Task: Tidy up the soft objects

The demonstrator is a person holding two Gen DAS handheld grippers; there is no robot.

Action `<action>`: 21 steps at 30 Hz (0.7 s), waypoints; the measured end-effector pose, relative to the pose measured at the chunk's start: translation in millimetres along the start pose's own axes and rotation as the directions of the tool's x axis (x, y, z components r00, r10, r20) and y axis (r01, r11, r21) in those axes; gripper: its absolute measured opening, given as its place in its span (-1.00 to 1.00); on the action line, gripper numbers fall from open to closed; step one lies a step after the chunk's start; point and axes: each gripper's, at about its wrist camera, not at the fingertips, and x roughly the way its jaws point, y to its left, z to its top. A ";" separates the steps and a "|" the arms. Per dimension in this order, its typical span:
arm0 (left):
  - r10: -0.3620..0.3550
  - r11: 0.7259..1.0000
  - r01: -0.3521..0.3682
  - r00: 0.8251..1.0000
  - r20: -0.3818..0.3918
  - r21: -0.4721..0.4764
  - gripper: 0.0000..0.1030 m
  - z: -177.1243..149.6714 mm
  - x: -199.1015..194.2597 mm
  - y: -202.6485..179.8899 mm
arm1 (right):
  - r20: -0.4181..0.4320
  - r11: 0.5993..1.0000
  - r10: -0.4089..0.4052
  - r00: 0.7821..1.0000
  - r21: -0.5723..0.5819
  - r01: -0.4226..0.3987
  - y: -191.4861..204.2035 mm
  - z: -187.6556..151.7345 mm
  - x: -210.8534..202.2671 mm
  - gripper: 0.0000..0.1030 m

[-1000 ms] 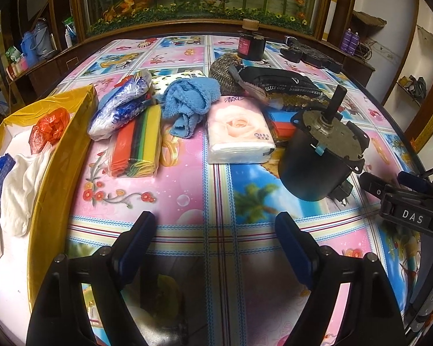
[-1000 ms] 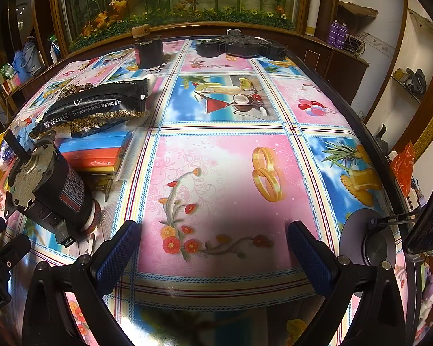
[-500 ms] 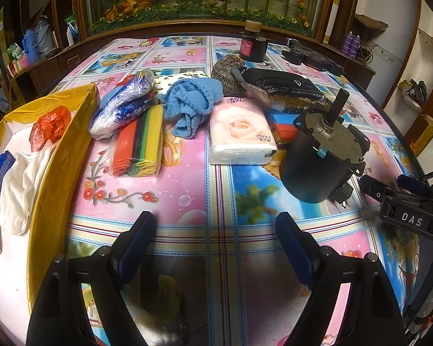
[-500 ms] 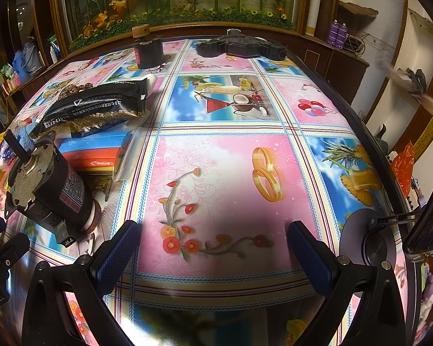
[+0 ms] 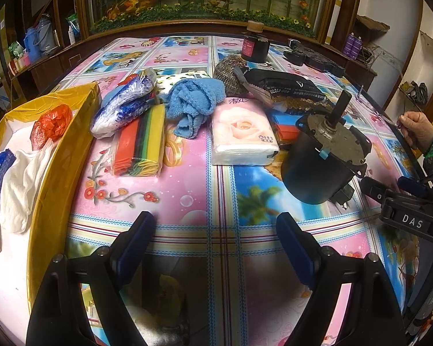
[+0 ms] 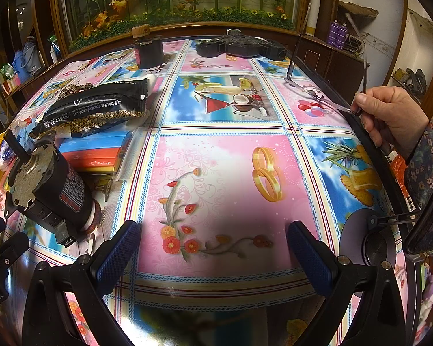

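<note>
In the left wrist view my left gripper (image 5: pixel 215 230) is open and empty above the near table edge. Ahead lie a tissue pack with a rose print (image 5: pixel 242 132), a blue towel (image 5: pixel 193 103), a pack of coloured cloths (image 5: pixel 141 144), a blue-white plastic bag (image 5: pixel 124 106) and a knitted hat (image 5: pixel 229 69). A yellow box (image 5: pixel 60 155) at the left holds a white cloth (image 5: pixel 23 178) and a red bag (image 5: pixel 50 124). In the right wrist view my right gripper (image 6: pixel 213 242) is open and empty over bare tablecloth.
A black motor (image 5: pixel 323 161) stands right of the tissue pack and shows in the right wrist view (image 6: pixel 43 190). A black snack bag (image 6: pixel 95 106), a dark jar (image 6: pixel 147 49) and a black device (image 6: pixel 239 47) lie farther back. A hand (image 6: pixel 389 115) holds a thin rod at the right edge.
A person's hand with a thin rod has come into view at the right table edge. Both grippers have stayed open and almost still.
</note>
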 end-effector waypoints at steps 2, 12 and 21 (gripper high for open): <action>0.007 1.000 -0.006 1.000 -0.003 0.006 0.67 0.0 0.6 -1.1 | 0.000 1.000 0.000 1.000 0.000 0.000 0.1 0.0 0.0 0.98; 0.030 1.000 -0.030 1.000 -0.006 0.004 0.68 -0.3 1.2 -1.4 | 0.000 1.000 0.000 1.000 0.000 0.000 0.0 0.1 0.0 0.98; 0.016 1.000 -0.016 1.000 0.001 -0.017 0.68 -0.3 -0.3 3.0 | 0.000 1.000 0.000 1.000 0.000 0.000 -0.1 0.3 0.0 0.98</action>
